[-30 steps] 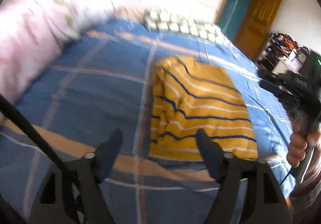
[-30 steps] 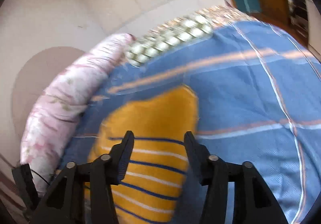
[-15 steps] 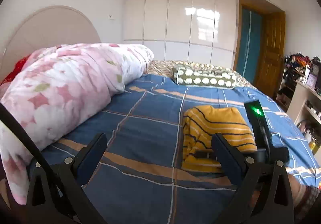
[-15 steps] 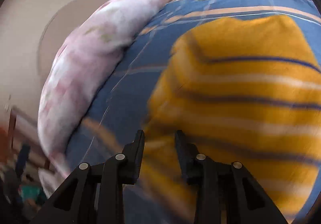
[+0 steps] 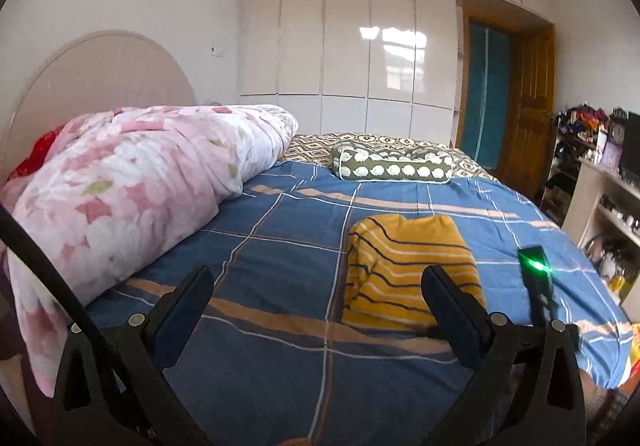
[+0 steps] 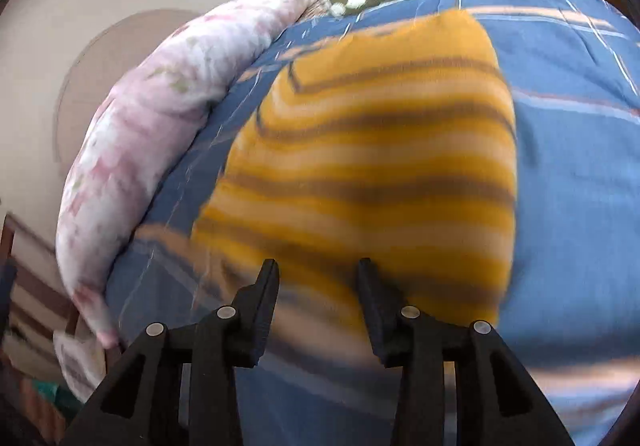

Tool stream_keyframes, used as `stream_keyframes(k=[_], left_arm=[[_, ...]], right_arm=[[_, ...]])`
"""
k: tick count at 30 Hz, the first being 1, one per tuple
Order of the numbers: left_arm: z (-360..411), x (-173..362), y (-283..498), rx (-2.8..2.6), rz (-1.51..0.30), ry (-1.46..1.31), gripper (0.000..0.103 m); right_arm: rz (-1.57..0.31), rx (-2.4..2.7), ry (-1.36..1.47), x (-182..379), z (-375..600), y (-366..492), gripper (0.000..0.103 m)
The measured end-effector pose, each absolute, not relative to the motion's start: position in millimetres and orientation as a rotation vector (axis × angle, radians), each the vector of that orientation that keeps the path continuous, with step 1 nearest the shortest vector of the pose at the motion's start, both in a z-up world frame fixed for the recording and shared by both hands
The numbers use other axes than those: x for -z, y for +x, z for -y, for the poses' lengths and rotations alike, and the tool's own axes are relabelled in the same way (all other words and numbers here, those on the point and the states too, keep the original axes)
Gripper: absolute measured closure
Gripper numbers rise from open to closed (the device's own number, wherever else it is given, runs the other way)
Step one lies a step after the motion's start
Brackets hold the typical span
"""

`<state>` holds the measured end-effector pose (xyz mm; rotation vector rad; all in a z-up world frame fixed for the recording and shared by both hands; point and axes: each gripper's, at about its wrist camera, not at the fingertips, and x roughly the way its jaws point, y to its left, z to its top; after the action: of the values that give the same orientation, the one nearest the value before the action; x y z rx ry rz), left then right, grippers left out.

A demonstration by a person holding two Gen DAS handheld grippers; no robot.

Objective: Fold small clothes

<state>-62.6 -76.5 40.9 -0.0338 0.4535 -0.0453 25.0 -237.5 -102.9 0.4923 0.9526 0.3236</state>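
Observation:
A small yellow garment with dark blue and white stripes (image 5: 404,262) lies folded into a compact rectangle on the blue checked bedsheet (image 5: 280,242). My left gripper (image 5: 320,282) is open and empty, held back near the bed's front edge, left of the garment. The right gripper's body with a green light (image 5: 536,278) shows at the right of the left wrist view. In the right wrist view the garment (image 6: 372,150) fills the middle, blurred, and my right gripper (image 6: 318,274) is open just in front of its near edge, holding nothing.
A rolled pink floral quilt (image 5: 132,186) lies along the left side of the bed, also in the right wrist view (image 6: 160,114). A green spotted pillow (image 5: 394,166) lies at the far end. Shelves with clutter (image 5: 600,198) and a wooden door (image 5: 528,114) stand at the right.
The left gripper has pulled back and levelled, now looking across the bed. The right gripper has dropped close to the garment's near edge, its jaws closed partway then reopened a little.

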Motion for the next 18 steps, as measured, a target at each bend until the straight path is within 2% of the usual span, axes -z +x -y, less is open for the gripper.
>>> stream_keyframes(k=[2,6,12,18], left_arm=[[84.7,-38.3,-65.9,0.069,-0.473,-0.014,0.0],[102.5,-27.4,-67.2,0.097,-0.554,0.022,0.0],[134.0,-8.2,-72.9,0.144,-0.656,0.049,0.0],[157.0,11.1,-73.2,0.193,-0.752,0.085,0.0]], right_arm=[[-0.988,-0.324,0.527,110.2,244.5,6.3,0.059],[-0.928,-0.217,0.533,104.6,285.9,-43.1,0.059],[-0.845,-0.006,0.533,82.9,343.2,-96.0,0.05],[-0.825,0.094,0.45,76.8,349.3,-111.1,0.049]])
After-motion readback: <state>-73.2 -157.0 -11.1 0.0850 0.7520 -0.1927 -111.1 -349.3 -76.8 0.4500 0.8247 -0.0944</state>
